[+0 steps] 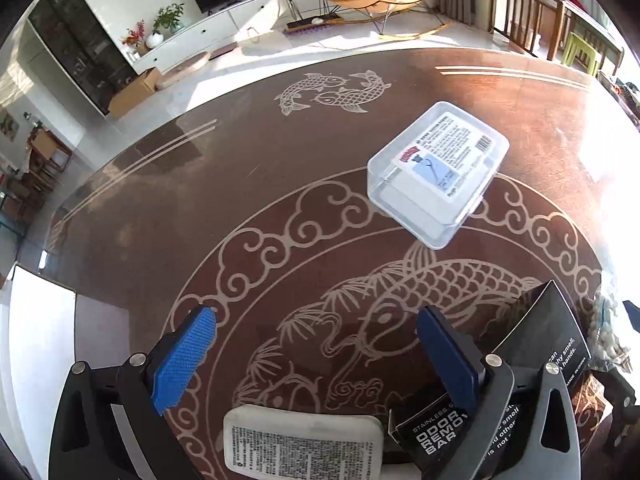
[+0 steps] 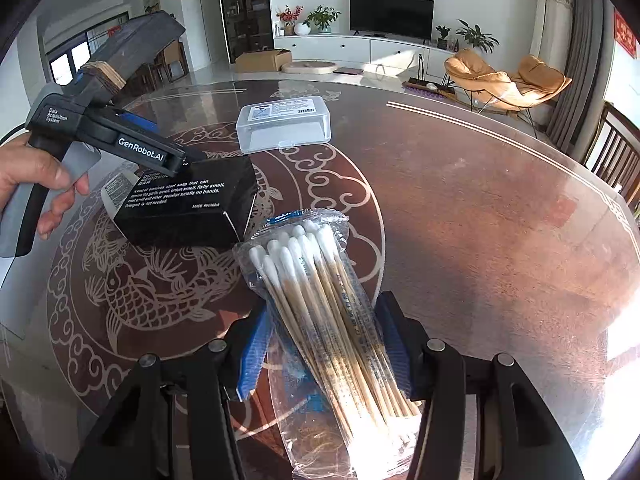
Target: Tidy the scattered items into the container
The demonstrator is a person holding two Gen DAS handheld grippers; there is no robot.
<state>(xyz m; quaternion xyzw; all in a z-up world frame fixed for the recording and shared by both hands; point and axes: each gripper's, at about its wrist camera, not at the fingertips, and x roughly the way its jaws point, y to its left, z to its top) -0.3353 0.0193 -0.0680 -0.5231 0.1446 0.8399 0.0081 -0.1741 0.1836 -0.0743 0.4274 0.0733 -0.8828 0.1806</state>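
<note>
A clear plastic box [image 1: 438,172] with a labelled lid lies on the round brown table; it also shows far off in the right wrist view [image 2: 285,124]. My left gripper [image 1: 316,354] is open above the table, with a white flat packet [image 1: 304,444] just below it and a black odor remover bar box [image 1: 532,364] beside its right finger. The black box [image 2: 192,204] also shows in the right wrist view, next to the left gripper's body [image 2: 120,136]. My right gripper [image 2: 326,348] is shut on a clear bag of cotton swabs [image 2: 320,300].
The table [image 1: 160,208] has koi and cloud patterns under glass. A white sheet [image 1: 36,320] lies at its left edge. Wooden chairs [image 2: 616,160] stand at the right. A TV cabinet and an orange lounge chair [image 2: 508,76] are beyond the table.
</note>
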